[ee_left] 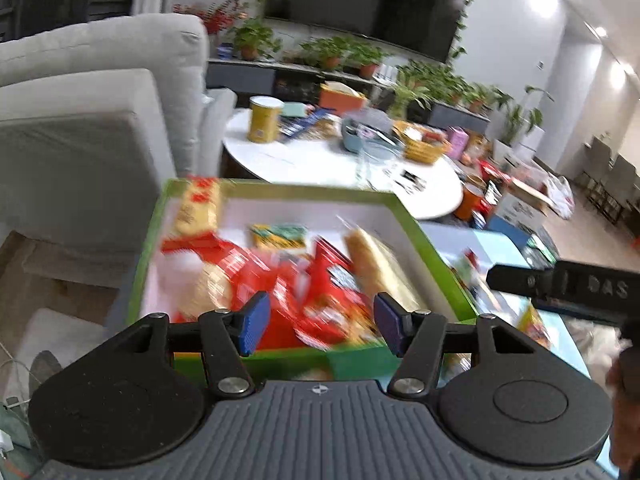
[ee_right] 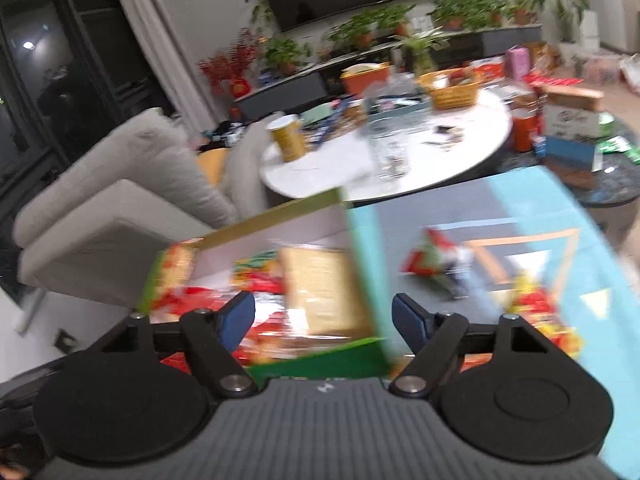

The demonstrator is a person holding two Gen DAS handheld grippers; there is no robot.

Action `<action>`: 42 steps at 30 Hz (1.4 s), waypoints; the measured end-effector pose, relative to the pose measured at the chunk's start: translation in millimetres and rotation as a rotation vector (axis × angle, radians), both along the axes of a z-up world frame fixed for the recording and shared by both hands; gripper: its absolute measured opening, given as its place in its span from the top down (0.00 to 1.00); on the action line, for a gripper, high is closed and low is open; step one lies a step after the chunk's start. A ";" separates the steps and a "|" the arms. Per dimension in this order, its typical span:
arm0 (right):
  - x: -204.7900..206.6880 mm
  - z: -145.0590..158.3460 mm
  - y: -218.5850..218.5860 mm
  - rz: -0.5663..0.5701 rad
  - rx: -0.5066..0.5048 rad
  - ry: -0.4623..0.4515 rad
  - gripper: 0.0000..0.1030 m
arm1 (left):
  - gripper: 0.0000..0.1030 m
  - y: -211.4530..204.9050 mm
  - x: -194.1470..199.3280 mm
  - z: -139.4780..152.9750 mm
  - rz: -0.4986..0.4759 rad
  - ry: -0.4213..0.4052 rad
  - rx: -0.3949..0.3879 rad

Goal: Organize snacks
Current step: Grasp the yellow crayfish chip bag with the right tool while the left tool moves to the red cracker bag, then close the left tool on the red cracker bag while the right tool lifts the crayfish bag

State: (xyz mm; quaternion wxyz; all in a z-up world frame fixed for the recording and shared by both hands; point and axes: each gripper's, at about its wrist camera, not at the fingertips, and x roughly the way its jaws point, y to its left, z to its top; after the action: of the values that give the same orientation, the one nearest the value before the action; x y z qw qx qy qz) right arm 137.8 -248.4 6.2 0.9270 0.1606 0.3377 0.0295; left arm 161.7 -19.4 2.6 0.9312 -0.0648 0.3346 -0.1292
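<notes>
A green box (ee_left: 430,240) with a white inside holds several snack packs, mostly red ones (ee_left: 320,280) and a tan packet (ee_left: 372,264). My left gripper (ee_left: 322,322) is open and empty, just above the box's near edge. The right gripper's body (ee_left: 560,284) shows at the right edge of this view. In the right wrist view the same box (ee_right: 280,210) lies left of centre. My right gripper (ee_right: 323,318) is open and empty over the box's right wall. A red and green pack (ee_right: 430,260) and a yellow and red pack (ee_right: 536,304) lie loose on the patterned blue surface (ee_right: 600,280).
A round white table (ee_left: 320,160) behind the box carries a yellow can (ee_left: 264,120), a wicker basket (ee_left: 424,148), a glass and other clutter. A grey sofa (ee_left: 100,100) stands at the left. Boxes and bags (ee_left: 520,200) crowd the floor at the right. Both views are blurred.
</notes>
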 end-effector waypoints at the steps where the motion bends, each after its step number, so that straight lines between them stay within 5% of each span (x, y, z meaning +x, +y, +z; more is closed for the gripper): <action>1: -2.8 -3.6 -9.7 -0.016 -0.002 0.007 0.35 | 0.47 -5.9 -4.2 -1.4 -0.015 0.005 0.004; 16: -20.6 -55.5 -114.9 -0.250 0.169 0.047 0.35 | 0.47 -93.4 -32.2 -26.3 -0.198 0.058 0.019; 31: 2.3 -88.3 -137.3 -0.175 0.317 0.076 0.35 | 0.47 -128.8 -16.1 -47.8 -0.204 0.088 0.034; 42: -19.2 -86.5 -130.3 -0.139 0.347 0.066 0.35 | 0.47 -133.7 -12.0 -58.8 -0.217 0.127 0.042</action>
State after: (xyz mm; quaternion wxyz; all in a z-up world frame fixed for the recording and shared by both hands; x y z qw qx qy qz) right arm 118.7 -378.7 -80.3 0.8737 0.3417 0.3459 0.0178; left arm 149.7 -153.0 -56.1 0.8900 -0.0170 0.4003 -0.2178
